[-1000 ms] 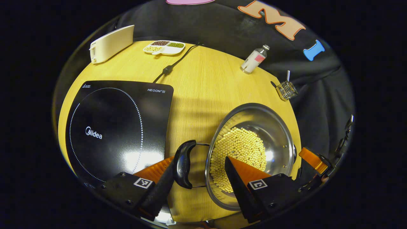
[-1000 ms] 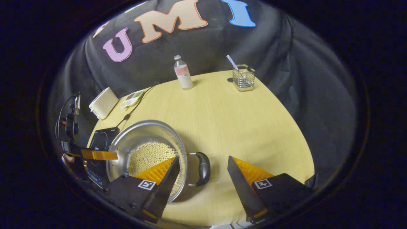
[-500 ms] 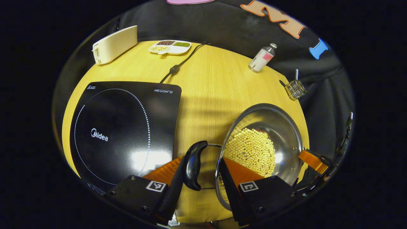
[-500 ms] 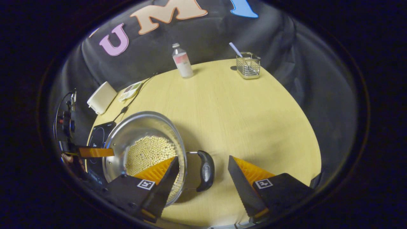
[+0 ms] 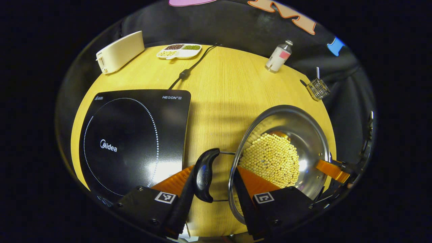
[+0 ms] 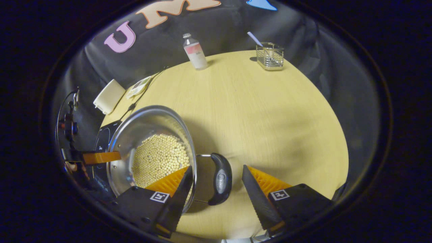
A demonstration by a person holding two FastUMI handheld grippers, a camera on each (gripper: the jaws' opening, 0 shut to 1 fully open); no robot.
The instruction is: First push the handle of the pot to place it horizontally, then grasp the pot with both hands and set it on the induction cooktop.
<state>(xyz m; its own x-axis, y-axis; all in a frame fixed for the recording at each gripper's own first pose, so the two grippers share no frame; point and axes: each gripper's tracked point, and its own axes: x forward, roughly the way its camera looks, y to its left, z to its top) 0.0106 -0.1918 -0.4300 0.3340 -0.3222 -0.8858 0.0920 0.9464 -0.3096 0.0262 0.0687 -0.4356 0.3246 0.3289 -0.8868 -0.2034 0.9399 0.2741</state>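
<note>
The shiny round steel pot, its bottom covered with small pale yellow beans, stands on the round light-wood table, to the right of the flat black induction cooktop and apart from it. In the left gripper view the left tongs sit at the pot's left side with their two fingers straddling the curved black pot handle: one finger lies just left of the handle, the other just inside the pot's rim, and whether both press on the handle cannot be told. In the right gripper view the right tongs stand apart around the pot's other black handle, one finger over the beans inside the rim, the other out on the bare table, with clear gaps on both sides of the handle. Both handles lie level, sticking out sideways on wire loops. At the far edge of the table stand a cream-coloured toaster, a white divided dish of mixed beans, a small clear bottle with a pink label and a wire-mesh holder with a utensil in it; a black power cord runs from the cooktop towards the far wall.
</note>
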